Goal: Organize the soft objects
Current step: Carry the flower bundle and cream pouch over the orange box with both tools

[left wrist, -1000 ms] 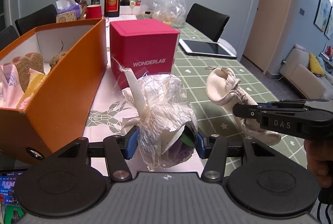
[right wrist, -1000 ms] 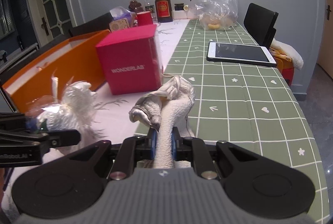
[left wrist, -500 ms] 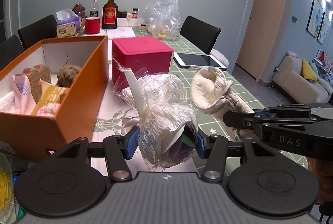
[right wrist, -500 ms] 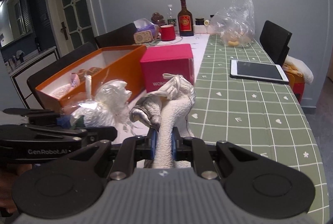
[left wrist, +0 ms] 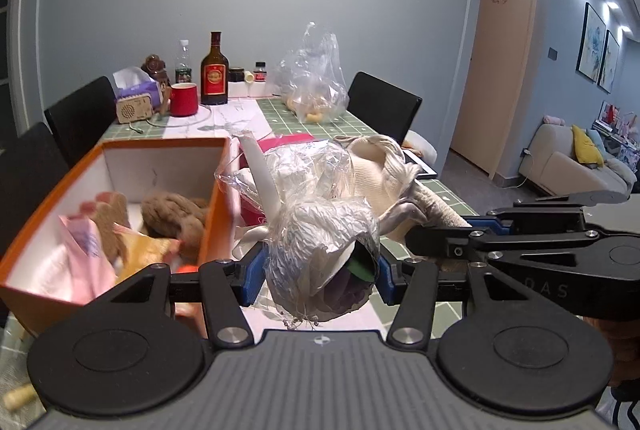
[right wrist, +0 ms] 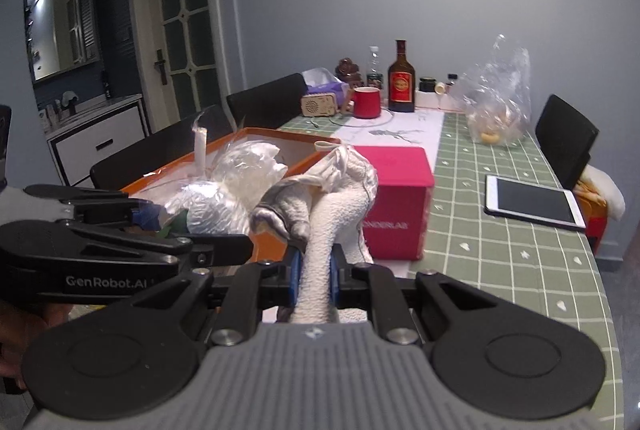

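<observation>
A long dining table (right wrist: 500,214) with a green checked cloth ran toward the far wall. On its left side sat an open orange cardboard box (left wrist: 208,226), already holding a brown plush toy (left wrist: 172,214) and pink fabric, likely the collecting place for soft things. Just right of it stood a pink Wonderlab box (right wrist: 400,198). Held above the near end, the left gripper (left wrist: 320,272) clamped a cellophane-wrapped bouquet (left wrist: 320,230) at mid width. Close to its right, the right gripper (right wrist: 314,276) pinched narrowly on a cream knitted sock (right wrist: 336,198). Both seemed carried high to clear the box's wall.
</observation>
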`<act>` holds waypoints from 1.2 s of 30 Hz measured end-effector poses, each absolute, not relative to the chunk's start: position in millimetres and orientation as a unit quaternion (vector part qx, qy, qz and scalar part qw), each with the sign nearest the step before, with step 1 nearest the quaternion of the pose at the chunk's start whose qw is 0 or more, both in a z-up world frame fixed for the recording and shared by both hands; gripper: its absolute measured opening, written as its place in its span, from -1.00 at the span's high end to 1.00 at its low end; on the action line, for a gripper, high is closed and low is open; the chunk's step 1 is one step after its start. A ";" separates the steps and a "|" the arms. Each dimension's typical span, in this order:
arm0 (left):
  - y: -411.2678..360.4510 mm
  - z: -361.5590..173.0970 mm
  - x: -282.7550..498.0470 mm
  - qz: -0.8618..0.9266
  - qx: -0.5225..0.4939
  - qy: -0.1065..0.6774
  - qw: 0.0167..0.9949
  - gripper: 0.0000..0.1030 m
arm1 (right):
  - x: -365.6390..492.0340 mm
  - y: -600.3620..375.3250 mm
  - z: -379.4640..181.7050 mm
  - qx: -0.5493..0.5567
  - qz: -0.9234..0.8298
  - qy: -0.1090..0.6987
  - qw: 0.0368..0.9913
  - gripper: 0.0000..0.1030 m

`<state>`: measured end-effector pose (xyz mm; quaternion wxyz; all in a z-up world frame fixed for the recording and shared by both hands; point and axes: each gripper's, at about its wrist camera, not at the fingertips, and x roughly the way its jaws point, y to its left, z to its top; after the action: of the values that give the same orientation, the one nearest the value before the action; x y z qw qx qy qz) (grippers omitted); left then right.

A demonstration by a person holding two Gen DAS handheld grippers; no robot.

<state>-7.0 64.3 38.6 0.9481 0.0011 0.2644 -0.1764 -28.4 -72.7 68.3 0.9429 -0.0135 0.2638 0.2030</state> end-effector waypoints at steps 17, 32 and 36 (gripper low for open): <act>137.2 65.1 52.7 -0.127 0.010 0.256 0.958 -0.19 | 57.2 19.3 90.0 -0.073 0.267 0.238 0.931 0.75; 181.3 48.0 153.7 -0.103 0.020 0.330 0.938 -0.19 | 168.3 70.7 59.3 -0.088 0.282 0.296 0.908 0.75; 186.0 42.4 175.8 -0.092 0.007 0.347 0.933 -0.19 | 202.8 76.4 51.4 -0.072 0.279 0.320 0.903 0.75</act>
<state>175.8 186.0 42.4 0.9334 0.0069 0.3468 -0.0923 202.8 76.4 51.4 0.9027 -0.0721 0.3196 0.2791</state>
